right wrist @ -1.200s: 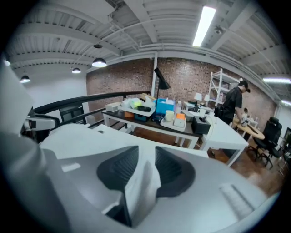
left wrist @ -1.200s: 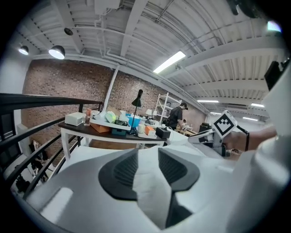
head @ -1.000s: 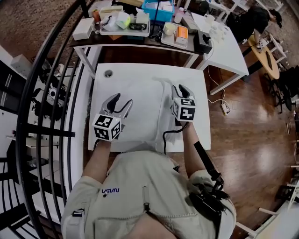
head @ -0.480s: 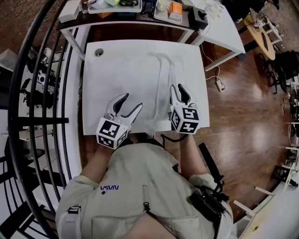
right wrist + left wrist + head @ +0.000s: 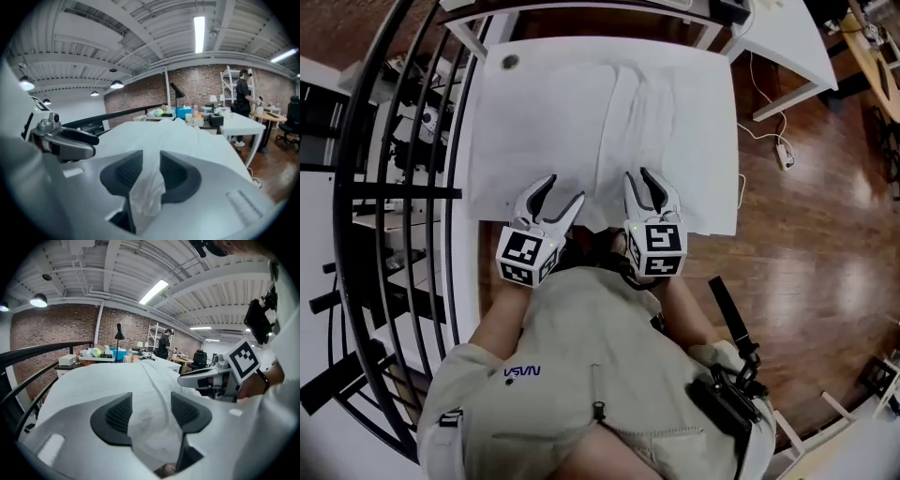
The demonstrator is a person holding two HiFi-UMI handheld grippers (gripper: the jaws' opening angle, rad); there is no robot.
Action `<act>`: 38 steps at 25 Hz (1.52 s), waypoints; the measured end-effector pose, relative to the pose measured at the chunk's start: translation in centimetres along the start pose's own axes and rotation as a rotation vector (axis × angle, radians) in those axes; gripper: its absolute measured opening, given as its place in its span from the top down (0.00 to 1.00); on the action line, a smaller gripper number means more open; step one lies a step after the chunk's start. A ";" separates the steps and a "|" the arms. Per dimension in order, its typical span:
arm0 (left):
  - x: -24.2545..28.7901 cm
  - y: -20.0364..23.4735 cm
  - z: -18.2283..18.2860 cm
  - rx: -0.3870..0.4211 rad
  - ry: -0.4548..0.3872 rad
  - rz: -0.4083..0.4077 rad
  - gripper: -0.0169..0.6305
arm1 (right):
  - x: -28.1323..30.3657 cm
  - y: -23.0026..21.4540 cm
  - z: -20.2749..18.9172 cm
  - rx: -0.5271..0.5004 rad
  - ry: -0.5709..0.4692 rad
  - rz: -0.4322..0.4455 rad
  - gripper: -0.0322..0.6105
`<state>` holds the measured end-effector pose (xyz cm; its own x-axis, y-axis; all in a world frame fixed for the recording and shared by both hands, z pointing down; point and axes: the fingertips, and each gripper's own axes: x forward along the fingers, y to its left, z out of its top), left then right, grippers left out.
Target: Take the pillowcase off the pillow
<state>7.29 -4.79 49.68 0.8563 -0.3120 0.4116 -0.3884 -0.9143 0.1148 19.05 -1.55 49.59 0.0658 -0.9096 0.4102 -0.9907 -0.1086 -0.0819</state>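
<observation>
Clamping a bunch of white pillowcase (image 5: 148, 185) between their ribbed black pads, the right tongs (image 5: 151, 161) are holding the cloth tight. It is bulging out in a crumpled wad just below the pads.

Left tongs (image 5: 151, 404) are standing wide apart, released, gripping nothing. White cloth is lying in the gap under them, but the pads are not pressing on it.

Head view: both tongs are sitting side by side at the near edge of the white counter (image 5: 534, 112), tips pointing away from the person (image 5: 581, 347). The person is wearing a beige top and standing right against that edge.

Pillowcase is lying flat on the right half of the counter, running from the far edge to the near one. Its right side is reaching the counter's right edge, and a long fold is running down its left side. Whether the pillow is inside it, I cannot tell.

A small round cable hole (image 5: 510, 62) is sitting in the counter's far left corner. Black railing (image 5: 394, 187) is curving along the left, and wooden floor (image 5: 806, 187) is showing on the right.

Right gripper view: a brick wall (image 5: 197, 86) is running across the background, and someone in dark clothes (image 5: 244, 91) is standing beside shelving there.
</observation>
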 end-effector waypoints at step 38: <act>1.1 6.0 -1.5 -0.011 -0.026 0.083 0.95 | -0.2 1.2 -5.8 -0.015 0.175 -0.262 0.94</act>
<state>5.43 -10.22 52.18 0.8293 -0.3938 0.3964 -0.4624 -0.8819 0.0913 17.18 0.80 54.68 0.2988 -0.7683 0.5660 -0.9445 -0.3230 0.0602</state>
